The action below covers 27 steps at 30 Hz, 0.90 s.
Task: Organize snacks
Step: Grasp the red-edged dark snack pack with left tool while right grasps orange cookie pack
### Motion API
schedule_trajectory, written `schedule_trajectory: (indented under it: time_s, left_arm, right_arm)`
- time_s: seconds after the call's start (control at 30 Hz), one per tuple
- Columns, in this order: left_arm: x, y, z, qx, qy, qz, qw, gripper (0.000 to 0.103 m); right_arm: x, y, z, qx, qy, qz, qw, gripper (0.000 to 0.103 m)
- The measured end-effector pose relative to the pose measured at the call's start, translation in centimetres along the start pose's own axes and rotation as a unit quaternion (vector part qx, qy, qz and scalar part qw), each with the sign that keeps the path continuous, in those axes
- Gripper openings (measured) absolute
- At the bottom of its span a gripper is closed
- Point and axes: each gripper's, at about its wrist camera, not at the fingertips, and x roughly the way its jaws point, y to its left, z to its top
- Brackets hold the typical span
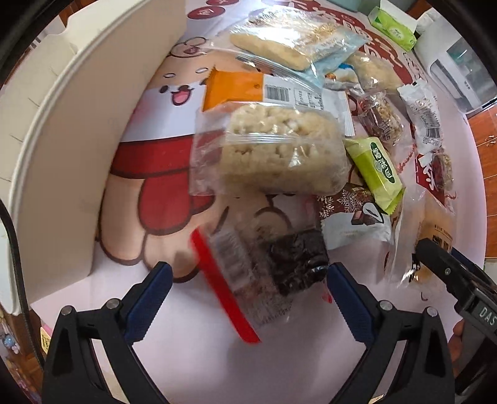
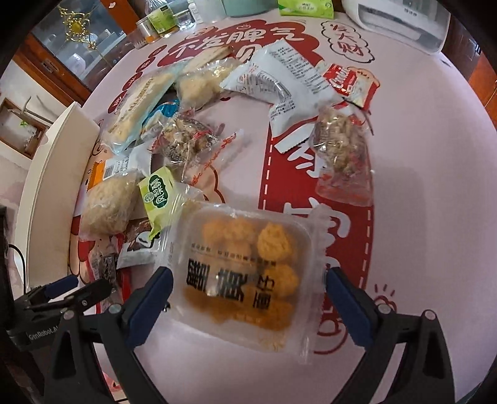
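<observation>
In the left wrist view my left gripper [image 1: 250,286] is open, and a clear packet with a dark cake and a red edge [image 1: 279,267] lies on the table between its fingers, closer to the right one. Beyond it lies a puffed-rice bar [image 1: 279,155] in clear wrap. In the right wrist view my right gripper [image 2: 248,289] is open around a clear tray packet of golden cookies [image 2: 245,273], which fills the gap between the fingers. Whether the pads touch it is unclear. A white box [image 1: 77,155] stands at the left.
Several more snack packets are scattered over the patterned tablecloth [image 2: 419,186]: a green packet [image 1: 376,171], white packets [image 2: 279,87], nut clusters [image 2: 341,146]. A tissue box [image 1: 393,26] and a white appliance [image 2: 403,21] stand at the far edge. My left gripper [image 2: 62,292] shows low left.
</observation>
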Motion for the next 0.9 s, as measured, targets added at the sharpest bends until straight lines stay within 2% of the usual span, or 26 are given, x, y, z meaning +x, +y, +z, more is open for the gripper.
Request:
schedule_trajectory:
  time_s: [0.17, 0.23, 0.33, 0.43, 0.57, 0.73, 0.9]
  left_arm:
    - [0.3, -1.0, 0.3, -0.001, 0.0, 0.003, 1.0, 0.099]
    - [0.2, -1.4, 0.3, 0.003, 0.003, 0.004, 1.0, 0.096]
    - [0.5, -2.0, 0.5, 0.003, 0.025, -0.026, 0.9993, 0.085]
    - [1.0, -3.0, 0.5, 0.018, 0.035, -0.021, 0.999, 0.084]
    - [1.2, -3.6, 0.6, 0.034, 0.06, -0.047, 0.9966, 0.083]
    - [1.5, -4.7, 0.1, 0.081, 0.084, -0.055, 0.9916, 0.085]
    - [1.6, -6.9, -0.5, 0.142, 0.084, -0.045, 0.9853, 0.085]
  right_arm:
    - [1.1, 0.4, 0.2, -0.002, 0.012, 0.005, 1.0, 0.099]
    - [1.3, 0.9, 0.3, -0.012, 0.014, 0.002, 1.0, 0.099]
    - [1.7, 1.4, 0.2, -0.025, 0.017, -0.003, 1.0, 0.099]
    - [1.8, 1.4, 0.3, -0.028, 0.017, 0.01, 0.999, 0.093]
    - [1.8, 1.5, 0.4, -0.037, 0.016, 0.012, 0.999, 0.092]
    - [1.7, 0.9, 0.3, -0.035, 0.017, 0.018, 0.999, 0.092]
    - [1.4, 0.2, 0.1, -0.029, 0.018, 0.024, 0.999, 0.093]
